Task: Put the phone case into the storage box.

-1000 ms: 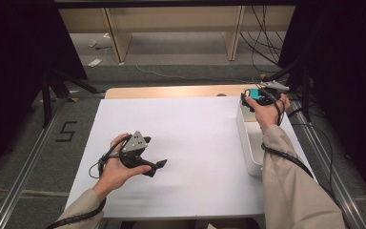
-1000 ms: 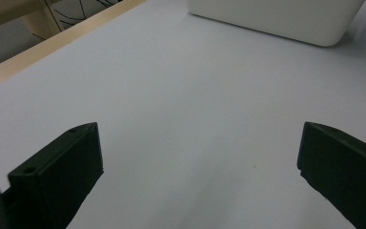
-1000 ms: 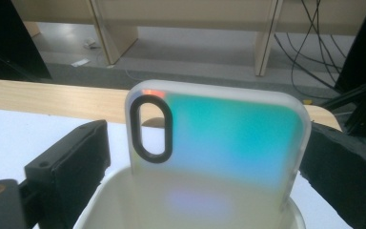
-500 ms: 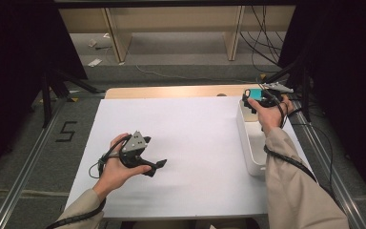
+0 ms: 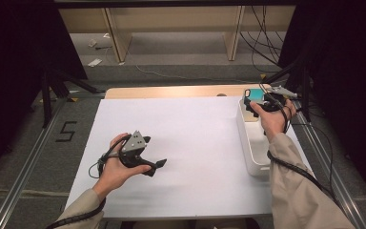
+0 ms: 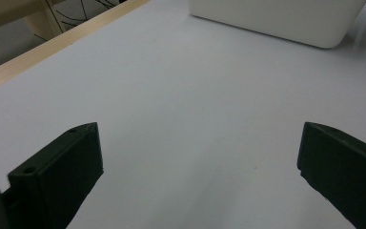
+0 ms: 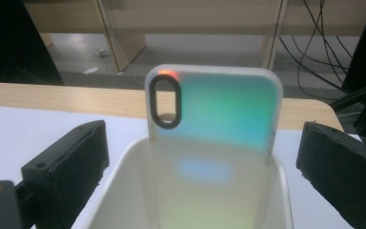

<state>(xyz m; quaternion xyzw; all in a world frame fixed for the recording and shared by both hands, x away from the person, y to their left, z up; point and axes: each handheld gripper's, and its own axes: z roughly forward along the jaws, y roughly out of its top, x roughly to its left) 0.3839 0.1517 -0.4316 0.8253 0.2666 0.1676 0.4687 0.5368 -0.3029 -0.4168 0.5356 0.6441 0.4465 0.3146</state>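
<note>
Right gripper view: the right gripper (image 7: 205, 157) has its jaws spread wide, nothing between them, facing the phone case (image 7: 214, 114) that stands upright against the far end wall of the white bin (image 7: 124, 191). The grasp appears not yet made; closing and lifting remain. The left gripper (image 6: 200, 176), jaws likewise apart, rests well left of the bin over the bare white sheet (image 5: 195, 129), which leaves ample room.
</note>
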